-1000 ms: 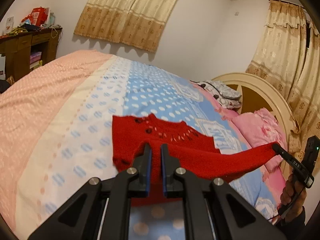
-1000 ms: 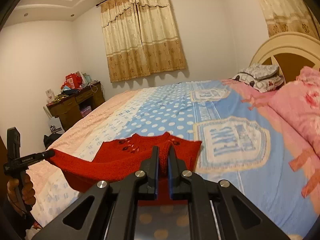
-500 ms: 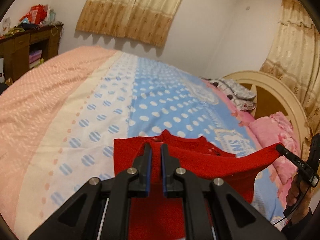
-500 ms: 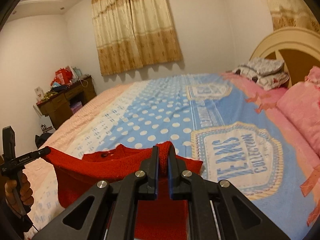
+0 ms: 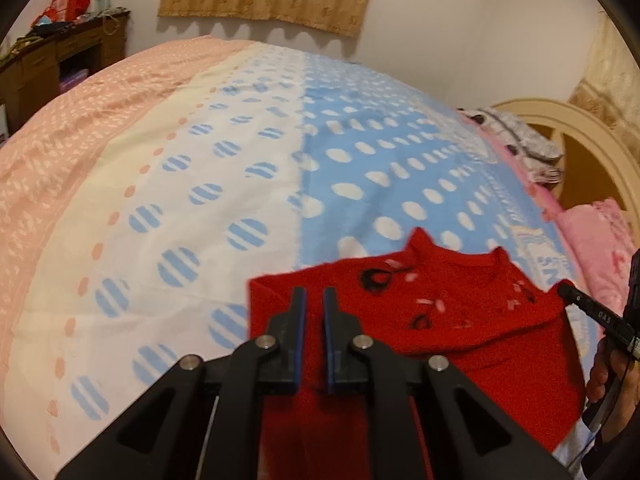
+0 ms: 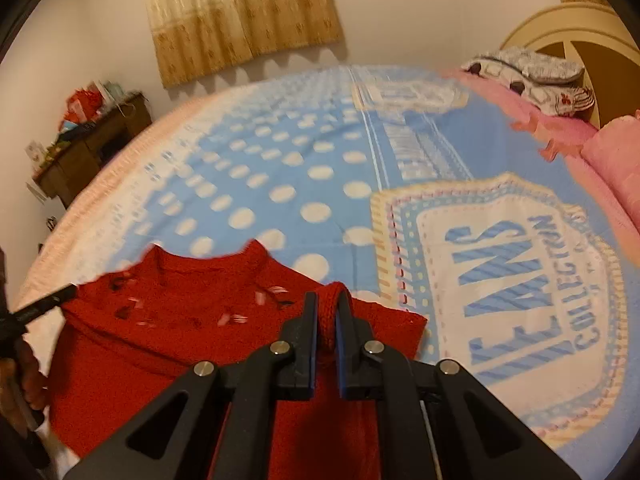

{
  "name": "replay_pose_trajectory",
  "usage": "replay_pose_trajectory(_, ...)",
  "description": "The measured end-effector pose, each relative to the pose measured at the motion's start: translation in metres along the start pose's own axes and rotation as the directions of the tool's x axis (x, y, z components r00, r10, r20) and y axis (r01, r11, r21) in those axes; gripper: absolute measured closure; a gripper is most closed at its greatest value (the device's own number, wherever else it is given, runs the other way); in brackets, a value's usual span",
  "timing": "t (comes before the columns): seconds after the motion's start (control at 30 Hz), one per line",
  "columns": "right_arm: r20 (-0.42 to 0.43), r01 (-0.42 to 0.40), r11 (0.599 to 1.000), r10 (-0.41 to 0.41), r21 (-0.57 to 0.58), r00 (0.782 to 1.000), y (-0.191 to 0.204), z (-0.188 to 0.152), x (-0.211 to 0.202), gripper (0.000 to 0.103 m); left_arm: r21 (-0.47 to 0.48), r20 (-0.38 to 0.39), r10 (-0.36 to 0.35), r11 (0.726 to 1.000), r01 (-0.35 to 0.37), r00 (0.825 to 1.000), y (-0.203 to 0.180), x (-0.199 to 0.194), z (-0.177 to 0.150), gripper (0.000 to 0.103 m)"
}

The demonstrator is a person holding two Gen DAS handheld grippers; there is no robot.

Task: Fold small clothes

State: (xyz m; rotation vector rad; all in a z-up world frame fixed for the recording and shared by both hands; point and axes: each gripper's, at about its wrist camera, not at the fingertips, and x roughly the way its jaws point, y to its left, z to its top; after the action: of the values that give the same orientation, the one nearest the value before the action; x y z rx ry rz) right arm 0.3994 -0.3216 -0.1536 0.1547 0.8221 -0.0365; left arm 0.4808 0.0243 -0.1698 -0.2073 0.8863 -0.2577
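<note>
A small red knit sweater [image 5: 452, 312] with black and pink stitched marks lies collar-end on the bed cover, its near edge held up between both grippers. My left gripper [image 5: 314, 296] is shut on the sweater's left corner. My right gripper [image 6: 326, 300] is shut on a raised fold of the same sweater [image 6: 172, 336]. In the left wrist view the right gripper [image 5: 564, 288] pinches the far right corner, with a person's hand [image 5: 608, 376] behind it. The left gripper [image 6: 70, 291] shows at the left edge of the right wrist view.
The bed cover [image 5: 360, 168] is blue with white dots, with white and pink bands on the left and a "JEANS COLLECTION" badge [image 6: 512, 280]. Pink pillows [image 5: 600, 240] and a cream headboard [image 5: 568, 120] stand on the right. A cluttered wooden desk [image 6: 92, 148] stands by the far wall.
Both grippers have moved forward and down toward the bed with the sweater. The sweater hung stretched between them before; its collar end now rests on the cover.
</note>
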Motion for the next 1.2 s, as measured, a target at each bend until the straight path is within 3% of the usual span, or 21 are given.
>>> replay_pose_trajectory(0.07,-0.032,0.022,1.0,-0.023,-0.021,0.999,0.0,0.002,0.013,0.093,-0.005,0.01,-0.016,1.0,0.017,1.0,0.004,-0.006,0.001,0.09)
replay_pose_trajectory(0.1,-0.028,0.044,0.998,-0.045,-0.033,0.999,0.001,0.002,0.013,0.084,0.018,0.029,0.005,1.0,-0.005,1.0,0.002,-0.016,-0.002,0.083)
replay_pose_trajectory(0.13,-0.013,0.066,0.997,-0.066,-0.051,0.998,0.004,0.001,0.009,0.077,0.041,0.041,0.022,0.999,-0.024,0.999,0.001,-0.02,-0.003,0.071)
replay_pose_trajectory(0.17,-0.002,0.067,0.996,-0.068,-0.066,0.998,0.006,0.0,0.004,0.06,0.072,0.059,0.043,0.996,-0.047,0.997,-0.001,-0.027,-0.007,0.064)
replay_pose_trajectory(0.2,0.01,0.06,0.995,-0.06,-0.08,0.998,0.009,-0.002,-0.001,0.051,0.104,0.084,0.073,0.991,-0.082,0.994,-0.002,-0.038,-0.013,0.047)
replay_pose_trajectory(0.23,0.022,0.057,0.994,-0.055,-0.09,0.998,0.012,-0.004,-0.007,0.05,0.111,0.097,0.087,0.989,-0.098,0.991,-0.001,-0.042,-0.015,0.037)
replay_pose_trajectory(0.3,0.034,0.057,0.993,-0.054,-0.107,0.998,0.019,-0.01,-0.019,0.05,0.131,0.122,0.09,0.986,-0.106,0.988,0.0,-0.054,-0.024,0.037)
replay_pose_trajectory(0.37,0.013,0.006,0.993,-0.005,-0.114,1.0,0.027,-0.018,-0.023,0.049,0.187,0.09,0.108,0.974,-0.124,0.99,-0.006,-0.05,-0.033,0.035)
replay_pose_trajectory(0.47,-0.127,-0.067,0.979,0.042,-0.195,0.991,0.056,-0.03,-0.003,0.049,0.241,0.039,0.143,0.959,-0.148,0.989,-0.018,-0.032,-0.041,0.035)
replay_pose_trajectory(0.57,-0.228,-0.052,0.95,-0.021,-0.309,0.973,0.084,-0.036,0.024,0.049,0.252,0.055,0.224,0.94,-0.231,0.973,-0.025,-0.016,-0.034,0.035)
replay_pose_trajectory(0.67,-0.211,-0.055,0.966,0.0,-0.253,0.977,0.082,-0.017,0.036,0.049,0.2,0.067,0.294,0.932,-0.301,0.953,-0.014,-0.008,-0.026,0.035)
replay_pose_trajectory(0.8,-0.154,-0.004,0.993,-0.014,-0.116,0.988,0.053,-0.002,0.033,0.049,0.121,0.027,0.271,0.955,-0.272,0.962,0.008,-0.018,-0.027,0.035)
replay_pose_trajectory(0.97,-0.124,-0.025,0.993,0.011,-0.112,0.992,0.038,-0.027,-0.005,0.049,0.135,0.04,0.254,0.957,-0.257,0.966,0.01,-0.044,-0.044,0.035)
replay_pose_trajectory(1.07,-0.09,-0.027,0.994,0.017,-0.108,0.996,0.031,-0.048,-0.033,0.049,0.131,0.049,0.226,0.964,-0.23,0.973,0.006,-0.06,-0.057,0.028)
replay_pose_trajectory(1.2,-0.057,-0.085,0.995,0.083,-0.044,0.995,0.021,-0.075,-0.062,0.049,0.147,0.056,0.208,0.966,-0.214,0.977,-0.006,-0.067,-0.077,0.027)
